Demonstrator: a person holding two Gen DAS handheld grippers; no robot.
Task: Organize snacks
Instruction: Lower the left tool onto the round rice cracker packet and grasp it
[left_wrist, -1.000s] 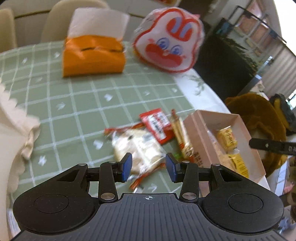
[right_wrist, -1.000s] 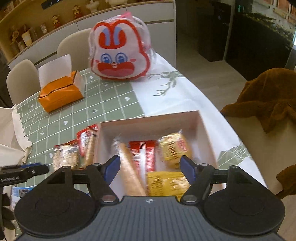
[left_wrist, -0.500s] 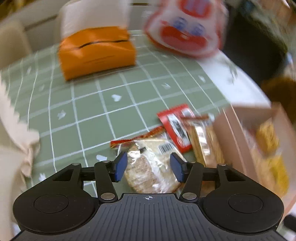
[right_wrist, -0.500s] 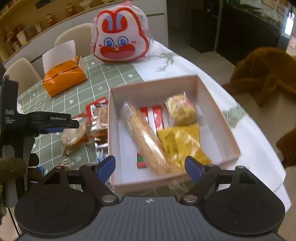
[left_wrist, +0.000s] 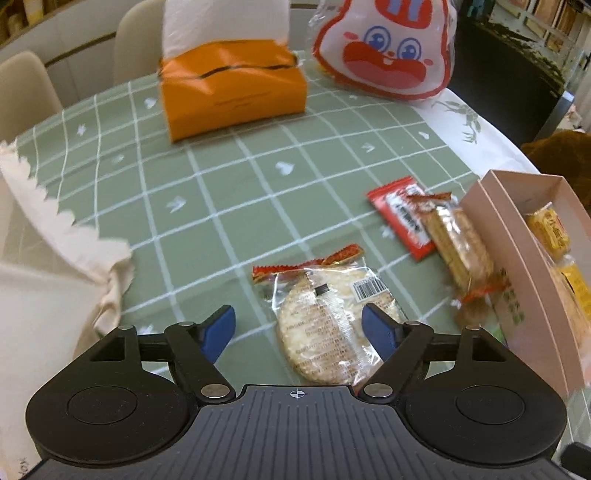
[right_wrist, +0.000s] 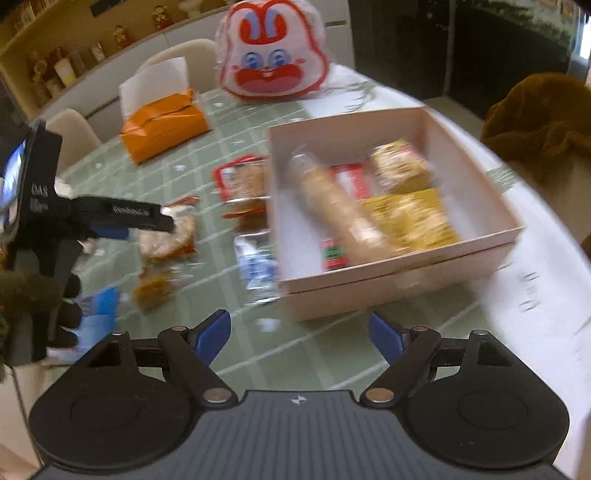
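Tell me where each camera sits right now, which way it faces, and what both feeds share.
Left wrist: rides the left tongs, angled down at the rice cracker packet between its opening, not touching jaws; only its own blue fingers show.
Right wrist: rides the open right tongs, angled down at the pink box; the left tongs appear at its left edge.
Shared: cracker packet, pink box, orange tissue box, rabbit-face bag, green checked tablecloth.

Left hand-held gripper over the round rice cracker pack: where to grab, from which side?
Come from above and pinch the rice cracker pack across its narrower width. It lies flat on the tablecloth, apart from other snacks. The left hand-held gripper is opening, jaws already straddling it, pads not touching.
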